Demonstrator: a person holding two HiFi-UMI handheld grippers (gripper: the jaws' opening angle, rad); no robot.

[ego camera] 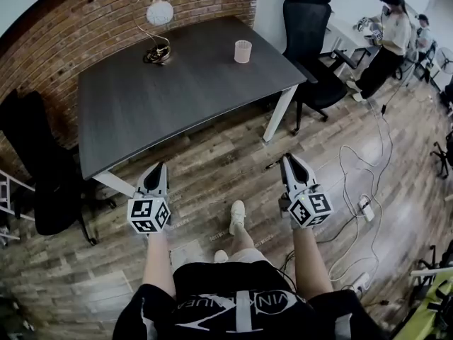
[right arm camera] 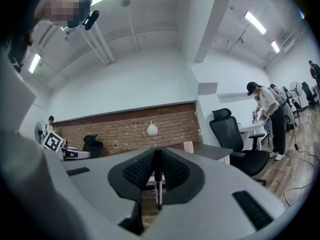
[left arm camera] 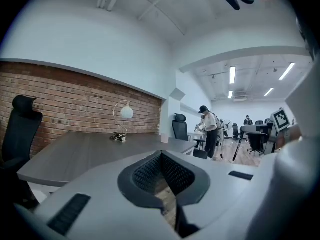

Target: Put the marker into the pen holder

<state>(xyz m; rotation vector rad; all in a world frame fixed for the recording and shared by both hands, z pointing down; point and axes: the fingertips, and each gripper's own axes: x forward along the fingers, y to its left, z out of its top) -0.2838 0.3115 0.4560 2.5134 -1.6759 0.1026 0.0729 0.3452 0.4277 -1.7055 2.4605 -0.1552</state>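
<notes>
Right gripper [right arm camera: 157, 151]: fingers clamped on a black marker [right arm camera: 158, 184], which stands upright between the pads, over the floor [ego camera: 212, 161] and well apart from the bench [ego camera: 177, 91].
Left gripper [left arm camera: 161, 156]: fingers together at the tips, empty.
Pen holder [ego camera: 243, 51]: pink cup on the bench's far side, right of the lamp [ego camera: 157, 34].
Shirt lettering: not fully legible.
</notes>
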